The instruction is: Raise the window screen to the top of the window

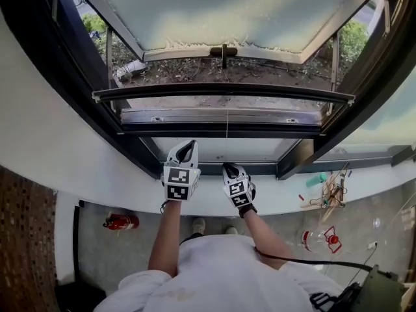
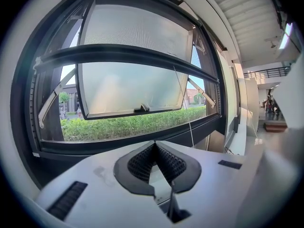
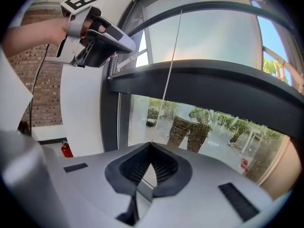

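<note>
The window screen's dark bottom bar [image 1: 224,91] [image 2: 123,53] [image 3: 213,80] spans the window about halfway up the dark frame. A thin pull cord [image 1: 227,125] [image 3: 168,65] hangs from its middle. In the right gripper view the cord runs straight down to the closed tips of my right gripper [image 1: 229,168] [image 3: 151,144], which looks shut on the cord's end. My left gripper [image 1: 188,145] [image 2: 154,144] is beside it to the left, shut with nothing between its jaws and apart from the bar. It also shows high up as the left gripper [image 3: 116,42] in the right gripper view.
The glass pane [image 1: 221,12] is swung outward, with its handle [image 1: 223,51] at the lower edge. A white curved sill [image 1: 97,174] lies under the grippers. On the floor below are a red fire extinguisher [image 1: 120,221], and tools and a clear bottle [image 1: 322,239] at right.
</note>
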`<state>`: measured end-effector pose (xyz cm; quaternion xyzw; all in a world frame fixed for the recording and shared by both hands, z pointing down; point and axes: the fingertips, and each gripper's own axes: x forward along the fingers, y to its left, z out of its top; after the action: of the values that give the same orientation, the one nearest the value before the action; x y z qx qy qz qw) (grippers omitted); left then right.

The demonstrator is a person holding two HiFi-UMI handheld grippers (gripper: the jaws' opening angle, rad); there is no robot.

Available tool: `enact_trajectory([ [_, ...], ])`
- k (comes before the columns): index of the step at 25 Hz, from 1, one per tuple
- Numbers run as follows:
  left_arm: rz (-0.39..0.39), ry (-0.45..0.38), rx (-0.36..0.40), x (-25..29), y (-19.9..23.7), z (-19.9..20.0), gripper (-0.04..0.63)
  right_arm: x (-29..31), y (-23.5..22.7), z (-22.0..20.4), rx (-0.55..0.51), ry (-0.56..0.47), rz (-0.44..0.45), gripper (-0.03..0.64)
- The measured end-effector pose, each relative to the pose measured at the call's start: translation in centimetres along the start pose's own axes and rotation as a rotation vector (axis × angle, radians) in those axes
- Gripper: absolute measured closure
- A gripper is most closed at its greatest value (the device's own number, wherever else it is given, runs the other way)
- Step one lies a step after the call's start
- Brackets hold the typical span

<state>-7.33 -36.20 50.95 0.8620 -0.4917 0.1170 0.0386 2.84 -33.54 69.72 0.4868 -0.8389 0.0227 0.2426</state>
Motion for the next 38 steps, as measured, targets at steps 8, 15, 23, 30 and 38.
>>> enact_trajectory([
  [8, -0.010, -0.013, -0.006, 0.1, -0.1, 0.6, 0.594, -0.3, -0.1, 0.8, 0.009, -0.030, -0.013, 0.615],
  [15, -0.021, -0.010, -0.002, 0.4, -0.4, 0.7, 0.594, -0.4, -0.3, 1.6, 0.051, -0.043, -0.007, 0.615],
  [23, -0.033, -0.011, -0.003, 0.3, -0.8, 0.9, 0.594, -0.6, -0.4, 1.9, 0.129, -0.073, 0.005, 0.615],
  [30, -0.024, 0.006, 0.029, 0.2, -0.8, 0.6, 0.594, -0.9, -0.6, 2.9, 0.154, -0.094, 0.002, 0.615],
  [38, -0.060, -0.001, 0.006, 0.2, -1.8, 0.8, 0.594, -1.9, -1.6, 5.2, 0.184, -0.155, -0.014, 0.615],
])
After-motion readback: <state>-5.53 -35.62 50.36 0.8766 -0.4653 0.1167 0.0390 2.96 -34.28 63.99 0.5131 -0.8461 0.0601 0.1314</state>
